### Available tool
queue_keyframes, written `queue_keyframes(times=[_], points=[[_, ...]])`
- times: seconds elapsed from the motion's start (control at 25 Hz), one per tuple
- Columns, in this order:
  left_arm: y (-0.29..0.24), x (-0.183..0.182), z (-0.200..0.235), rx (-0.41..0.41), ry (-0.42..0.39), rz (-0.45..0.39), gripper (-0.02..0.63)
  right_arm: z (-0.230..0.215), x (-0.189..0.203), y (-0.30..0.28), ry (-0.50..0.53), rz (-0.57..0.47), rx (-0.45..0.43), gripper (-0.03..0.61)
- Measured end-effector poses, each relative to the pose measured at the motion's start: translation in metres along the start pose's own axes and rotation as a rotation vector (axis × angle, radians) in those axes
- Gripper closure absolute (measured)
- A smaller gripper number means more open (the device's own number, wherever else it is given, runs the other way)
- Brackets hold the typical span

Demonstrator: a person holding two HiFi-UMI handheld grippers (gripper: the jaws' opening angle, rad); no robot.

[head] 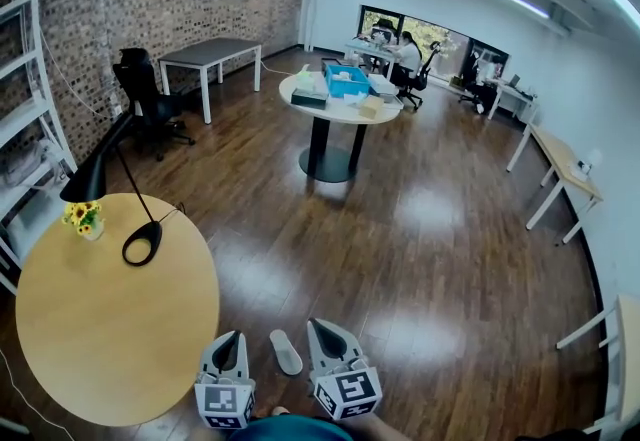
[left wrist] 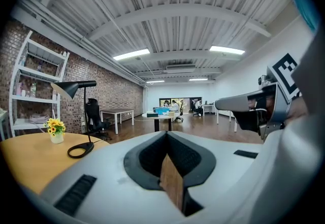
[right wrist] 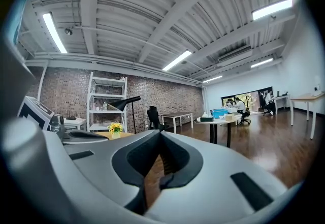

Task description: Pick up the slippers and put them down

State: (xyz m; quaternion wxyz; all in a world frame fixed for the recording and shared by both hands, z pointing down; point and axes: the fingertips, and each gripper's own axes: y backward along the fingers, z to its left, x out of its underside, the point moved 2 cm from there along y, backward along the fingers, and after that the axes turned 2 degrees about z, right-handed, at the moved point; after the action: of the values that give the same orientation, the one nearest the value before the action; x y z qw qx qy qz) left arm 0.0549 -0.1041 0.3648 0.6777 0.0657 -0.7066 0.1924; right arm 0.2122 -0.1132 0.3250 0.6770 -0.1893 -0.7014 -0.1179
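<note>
One white slipper (head: 285,351) lies on the dark wood floor, in the gap between my two grippers and touched by neither. My left gripper (head: 232,335) is held just left of it, its jaws together with nothing between them; in the left gripper view its tips (left wrist: 165,134) meet over bare floor. The right gripper (head: 318,324) hovers just right of the slipper, shut and empty, and its tips (right wrist: 160,133) point level into the room. A second slipper is not in view.
A round wooden table (head: 150,329) stands close on the left with a black lamp (head: 142,243) and yellow flowers (head: 84,219). Farther off are a round white table (head: 340,114) with a blue box, a black chair (head: 145,99), a grey desk (head: 210,54) and a shelf (head: 25,119).
</note>
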Motion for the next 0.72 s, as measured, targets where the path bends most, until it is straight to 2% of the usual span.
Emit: queue_keyframes(times=[0.72], points=[[-0.001,0.001,-0.012,0.017,0.004,-0.013,0.607,0.0,0.011,0.002,0.0,0.038,-0.019,0.575]])
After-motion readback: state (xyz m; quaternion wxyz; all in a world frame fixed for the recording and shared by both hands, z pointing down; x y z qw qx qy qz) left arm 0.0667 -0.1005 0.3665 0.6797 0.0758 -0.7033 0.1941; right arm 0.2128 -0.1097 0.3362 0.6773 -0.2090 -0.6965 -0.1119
